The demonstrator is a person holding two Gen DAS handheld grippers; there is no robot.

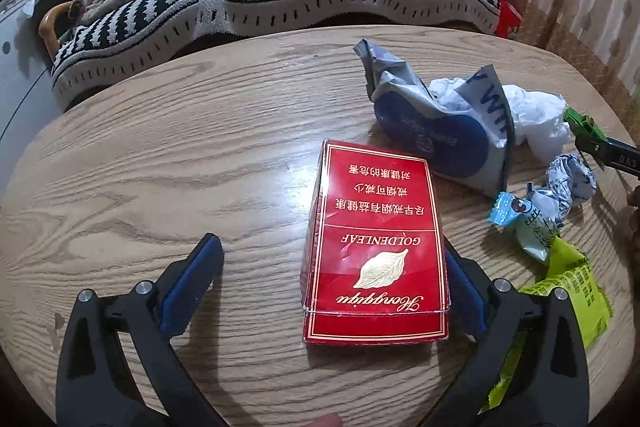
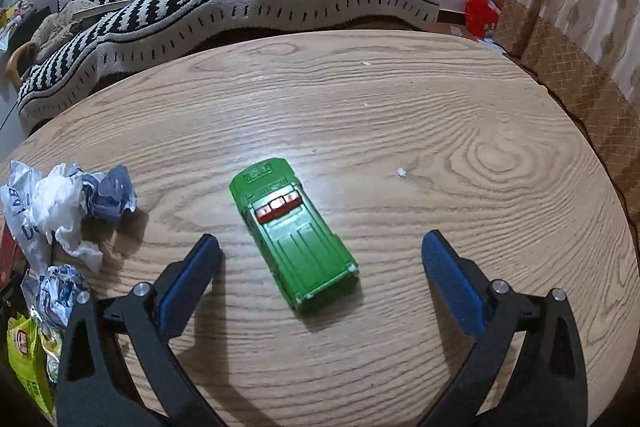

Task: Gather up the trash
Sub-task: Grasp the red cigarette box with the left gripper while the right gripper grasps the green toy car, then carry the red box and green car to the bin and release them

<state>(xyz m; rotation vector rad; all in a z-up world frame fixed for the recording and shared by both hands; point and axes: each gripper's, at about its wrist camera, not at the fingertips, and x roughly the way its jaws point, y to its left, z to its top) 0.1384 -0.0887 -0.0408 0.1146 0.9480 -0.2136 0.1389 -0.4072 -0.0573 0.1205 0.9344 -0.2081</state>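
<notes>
Cigarette pack point(image 1: 376, 247) flat, lengthwise away, seemingly unheld

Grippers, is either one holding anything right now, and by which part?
Nothing is held. The left gripper is open around the red pack; the right gripper is open around the green car.

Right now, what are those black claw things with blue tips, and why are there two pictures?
They are two grabbing tools, one in each of a person's hands, each carrying a camera that looks along its fingers. The left gripper is open around a red cardboard cigarette box lying on the round wooden table; its right blue pad seems to touch the box. Nearby lie a crumpled grey-and-blue plastic bag, white tissue and a yellow-green wrapper. The right gripper is open around a green toy car, not touching it. Nothing is held.
</notes>
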